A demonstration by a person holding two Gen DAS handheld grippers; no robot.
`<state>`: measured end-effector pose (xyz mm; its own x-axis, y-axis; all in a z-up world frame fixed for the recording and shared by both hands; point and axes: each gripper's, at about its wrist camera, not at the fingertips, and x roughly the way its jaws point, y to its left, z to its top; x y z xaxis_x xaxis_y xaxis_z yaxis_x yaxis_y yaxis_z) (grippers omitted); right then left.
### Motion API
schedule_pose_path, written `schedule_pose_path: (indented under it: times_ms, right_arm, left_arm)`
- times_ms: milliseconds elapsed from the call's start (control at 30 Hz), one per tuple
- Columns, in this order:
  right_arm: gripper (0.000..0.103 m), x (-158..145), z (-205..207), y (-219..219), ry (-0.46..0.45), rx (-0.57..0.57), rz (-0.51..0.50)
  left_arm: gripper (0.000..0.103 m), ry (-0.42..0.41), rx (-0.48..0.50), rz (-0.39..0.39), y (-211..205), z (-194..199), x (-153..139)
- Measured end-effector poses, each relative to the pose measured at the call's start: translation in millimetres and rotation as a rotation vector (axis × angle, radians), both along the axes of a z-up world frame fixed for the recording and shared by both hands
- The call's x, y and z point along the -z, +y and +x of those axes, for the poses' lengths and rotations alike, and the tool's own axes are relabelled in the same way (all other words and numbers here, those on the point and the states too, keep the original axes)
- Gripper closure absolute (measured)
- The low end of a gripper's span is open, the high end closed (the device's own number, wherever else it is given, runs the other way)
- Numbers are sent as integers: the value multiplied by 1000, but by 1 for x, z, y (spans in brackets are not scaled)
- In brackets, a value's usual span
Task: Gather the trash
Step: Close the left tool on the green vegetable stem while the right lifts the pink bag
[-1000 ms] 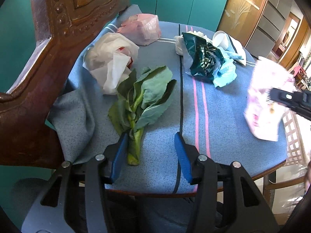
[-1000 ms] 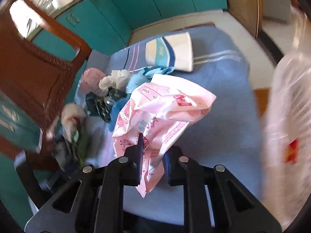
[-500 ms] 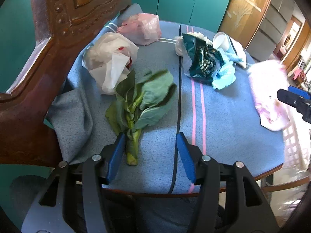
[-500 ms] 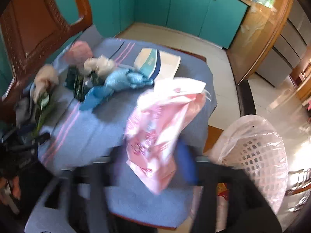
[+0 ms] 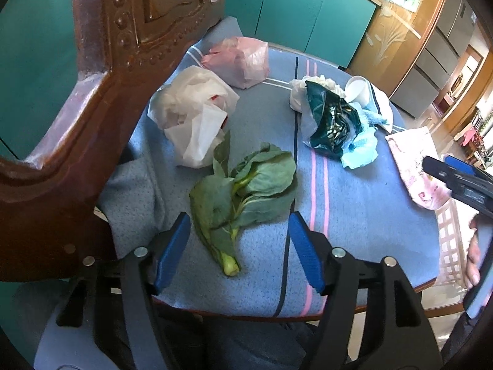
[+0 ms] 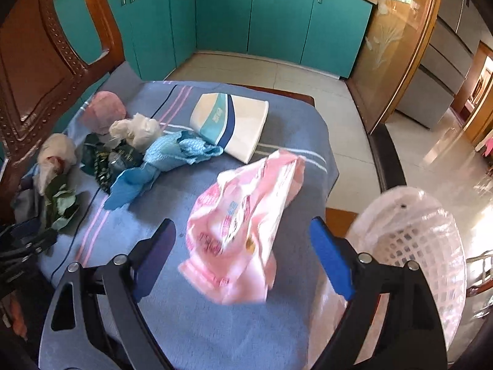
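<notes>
We look along our left gripper (image 5: 237, 240), whose blue-padded jaws stand wide apart over the near edge of the table (image 5: 354, 215) with its blue striped cloth. We take the leafy green vegetable (image 5: 246, 191) as our landmark: it lies flat between the two jaws, its cut stem toward us, touching neither pad. Just behind it to the left sits a crumpled white plastic bag (image 5: 194, 114); further behind is a pink plastic bag (image 5: 240, 58). Behind it to the right lies a dark green wrapper (image 5: 329, 120) with a light blue wrapper (image 5: 360, 151) against it. Far right of it, our right gripper (image 5: 456, 178) appears beside a pink printed bag (image 5: 413, 160). Left of the vegetable rises a carved wooden chair back (image 5: 107, 77).
</notes>
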<state>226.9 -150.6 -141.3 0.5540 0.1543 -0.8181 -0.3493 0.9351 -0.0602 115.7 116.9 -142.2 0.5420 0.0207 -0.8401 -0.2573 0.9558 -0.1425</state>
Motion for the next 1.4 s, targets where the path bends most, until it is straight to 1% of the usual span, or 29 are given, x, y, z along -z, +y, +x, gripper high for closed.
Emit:
schedule_pose_path:
  times_ms: [133,200,267,333,367,400,433,467,533,633,667,700,767,833,900,967,1000,1067,1133,1200,1267,1333,1400]
  right_arm:
    - [16,18,15,16,-6,9,-100]
    - [17,28,18,23,16,-2,-116]
    - [24,32,15,27,33,-25,-91]
    - [43,35,9,29,56,-55,-73]
    - [46,36,6,29,68,-67,-66]
    - [52,37,2,29,78,-84,-52]
    - [55,36,-2,30,86,-105,-35]
    - [56,35,-5,29,96,-125,-17]
    - [57,30,-14,27,136,-182,62]
    - [56,20,-26,24,205,-290,215]
    - [55,18,-31,26,222,-324,251]
    - [50,16,-35,26,222,-345,266]
    - [41,12,-39,26,187,-328,230]
    - [24,12,-38,22,128,-256,136]
    - [19,12,-35,14,87,-185,66]
    - [19,12,-32,5,79,-133,40]
    - [19,11,-30,0,82,-106,40]
    - [19,8,-30,-4,78,-87,51]
    - [19,4,-31,-6,59,-75,41]
    - [19,2,-33,-7,36,-51,14]
    - [19,-3,-36,-7,22,-51,18]
    - [18,-8,-43,-6,15,-62,31]
    - [16,-8,-48,3,11,-80,30]
  left_arm:
    - [35,-5,8,-4,1,1,-2]
    - [35,-4,12,-3,2,5,-2]
    - [35,4,12,5,3,9,-1]
    - [35,19,17,5,2,13,2]
    - [35,29,19,1,3,16,4]
    - [35,35,20,-2,2,19,6]
    - [35,40,21,-5,3,22,8]
    - [35,47,21,-5,2,24,10]
    - [37,56,22,-3,-1,26,14]
    - [39,62,27,21,-5,27,16]
    - [39,61,31,19,-7,27,16]
    - [39,58,36,11,-7,27,16]
    - [39,55,53,-16,-10,26,16]
    - [39,56,68,-21,-15,26,17]
    - [39,57,93,-26,-20,26,17]
    - [39,50,136,-53,-27,27,14]
    - [39,43,160,-73,-29,26,12]
    - [38,15,212,-128,-33,23,5]
    - [36,-13,227,-132,-35,20,-2]
    - [34,-33,207,-97,-34,17,-9]
    - [34,-29,164,-69,-28,17,-10]
    - [34,6,120,-40,-23,20,-4]
    - [34,36,87,-35,-16,20,3]
